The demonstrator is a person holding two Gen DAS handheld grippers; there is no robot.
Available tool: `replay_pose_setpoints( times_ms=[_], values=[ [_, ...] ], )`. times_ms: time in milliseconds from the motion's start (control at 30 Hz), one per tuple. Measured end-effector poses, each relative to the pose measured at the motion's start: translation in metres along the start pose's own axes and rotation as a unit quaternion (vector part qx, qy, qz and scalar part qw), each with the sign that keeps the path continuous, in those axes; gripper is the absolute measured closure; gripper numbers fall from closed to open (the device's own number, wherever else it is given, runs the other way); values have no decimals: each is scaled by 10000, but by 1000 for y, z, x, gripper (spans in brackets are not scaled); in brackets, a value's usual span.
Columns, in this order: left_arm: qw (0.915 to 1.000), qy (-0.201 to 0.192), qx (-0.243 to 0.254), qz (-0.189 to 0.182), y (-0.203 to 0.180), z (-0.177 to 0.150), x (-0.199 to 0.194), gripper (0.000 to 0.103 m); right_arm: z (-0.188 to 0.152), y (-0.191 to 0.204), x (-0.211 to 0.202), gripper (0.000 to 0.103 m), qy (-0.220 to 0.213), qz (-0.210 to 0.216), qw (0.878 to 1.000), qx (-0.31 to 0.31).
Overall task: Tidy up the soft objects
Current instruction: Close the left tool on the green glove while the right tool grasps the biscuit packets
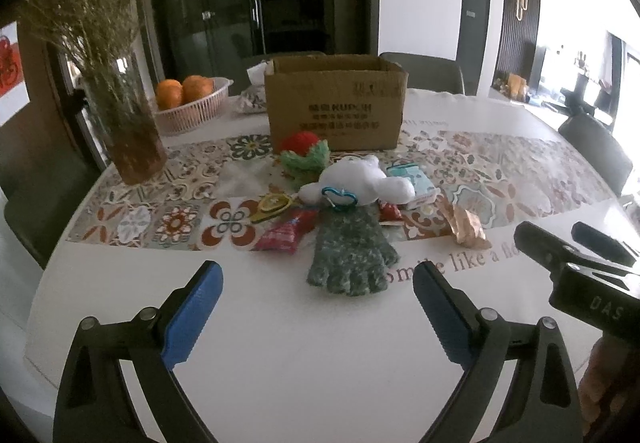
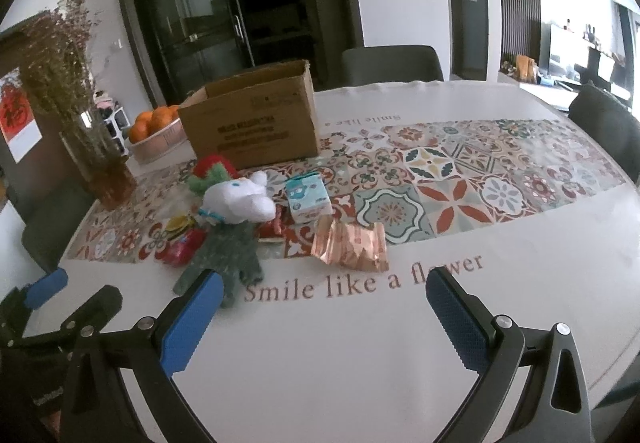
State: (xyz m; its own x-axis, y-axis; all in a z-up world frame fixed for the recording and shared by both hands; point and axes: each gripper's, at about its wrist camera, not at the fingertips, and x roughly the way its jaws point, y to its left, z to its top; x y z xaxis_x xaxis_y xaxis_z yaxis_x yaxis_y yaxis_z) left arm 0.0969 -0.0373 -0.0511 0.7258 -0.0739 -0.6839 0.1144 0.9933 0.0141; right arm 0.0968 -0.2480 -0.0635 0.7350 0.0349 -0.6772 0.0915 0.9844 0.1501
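Note:
A green knit glove (image 1: pixel 350 255) lies flat on the table, just beyond my open, empty left gripper (image 1: pixel 318 279). Behind it lie a white plush bear (image 1: pixel 356 179) with a blue carabiner and a red-and-green knit strawberry (image 1: pixel 304 153). An open cardboard box (image 1: pixel 336 103) stands behind them. In the right wrist view the glove (image 2: pixel 224 255), bear (image 2: pixel 240 199), strawberry (image 2: pixel 212 171) and box (image 2: pixel 256 123) sit left of centre. My right gripper (image 2: pixel 320 287) is open and empty, right of the glove.
Snack packets lie around the soft things: a copper foil wrapper (image 2: pixel 352 247), a red packet (image 1: pixel 286 233), a small tissue box (image 2: pixel 308 195), a yellow packet (image 1: pixel 272 205). A vase of dried flowers (image 1: pixel 128 131) and a basket of oranges (image 1: pixel 188 103) stand at the left. Chairs ring the table.

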Motion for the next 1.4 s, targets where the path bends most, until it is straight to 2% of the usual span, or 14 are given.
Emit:
replay_pose_setpoints(
  times_ms=[533, 800, 1400],
  values=[
    [9965, 761, -147, -302, -11, 10, 87, 7, 14, -19, 76, 0, 536, 66, 9983, 203],
    [9948, 954, -99, -341, -17, 13, 120, 7, 16, -27, 108, 0, 723, 91, 9969, 281],
    [9838, 1644, -520, -498, -17, 9, 183, 8, 15, -35, 159, 1, 1096, 114, 9929, 455]
  ],
)
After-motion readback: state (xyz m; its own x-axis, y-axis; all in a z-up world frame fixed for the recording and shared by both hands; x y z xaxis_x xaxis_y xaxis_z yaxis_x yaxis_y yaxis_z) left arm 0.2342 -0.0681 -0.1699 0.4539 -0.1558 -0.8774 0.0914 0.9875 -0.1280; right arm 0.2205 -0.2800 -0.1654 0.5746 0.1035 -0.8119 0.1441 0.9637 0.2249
